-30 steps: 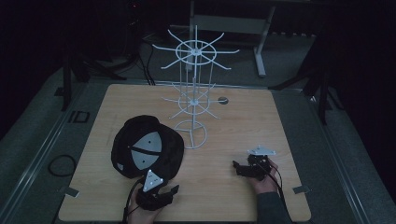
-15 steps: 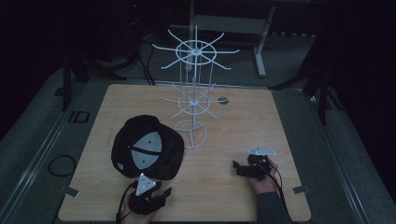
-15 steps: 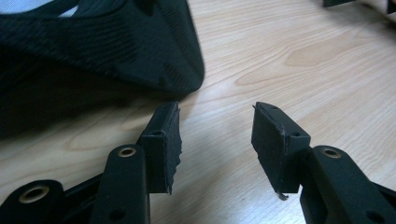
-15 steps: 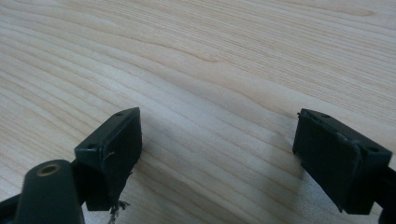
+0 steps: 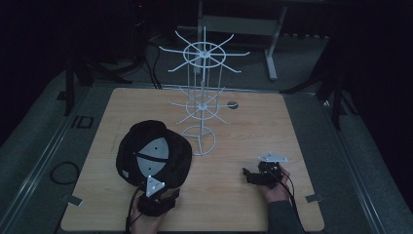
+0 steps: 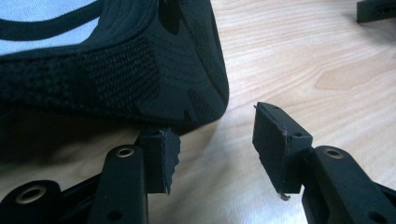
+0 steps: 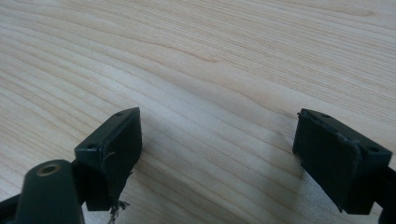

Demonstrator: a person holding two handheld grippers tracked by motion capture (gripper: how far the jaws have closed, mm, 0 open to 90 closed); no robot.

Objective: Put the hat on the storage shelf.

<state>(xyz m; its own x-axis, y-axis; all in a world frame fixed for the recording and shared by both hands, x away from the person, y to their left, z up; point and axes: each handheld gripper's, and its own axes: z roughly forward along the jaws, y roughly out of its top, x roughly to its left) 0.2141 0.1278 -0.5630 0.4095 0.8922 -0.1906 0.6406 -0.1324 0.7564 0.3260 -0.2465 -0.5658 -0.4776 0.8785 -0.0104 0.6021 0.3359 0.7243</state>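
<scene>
Left tool (image 6: 215, 149) jaws apart at black cap (image 6: 116, 70) edge; right tool (image 7: 217, 158) wide apart over bare table (image 7: 210, 56).

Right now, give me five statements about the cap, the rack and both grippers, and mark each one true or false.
1. The black cap hangs on the white wire rack. False: it lies on the wooden table, beside the rack's base.
2. The left gripper is open, with the cap's edge just beyond its jaws. True.
3. The right gripper is shut on the cap. False: its jaws stand open over bare wood.
4. The rack stands upright on the table. True.
5. The right gripper touches the rack's base. False: it rests apart from it, nearer the person's side.
</scene>
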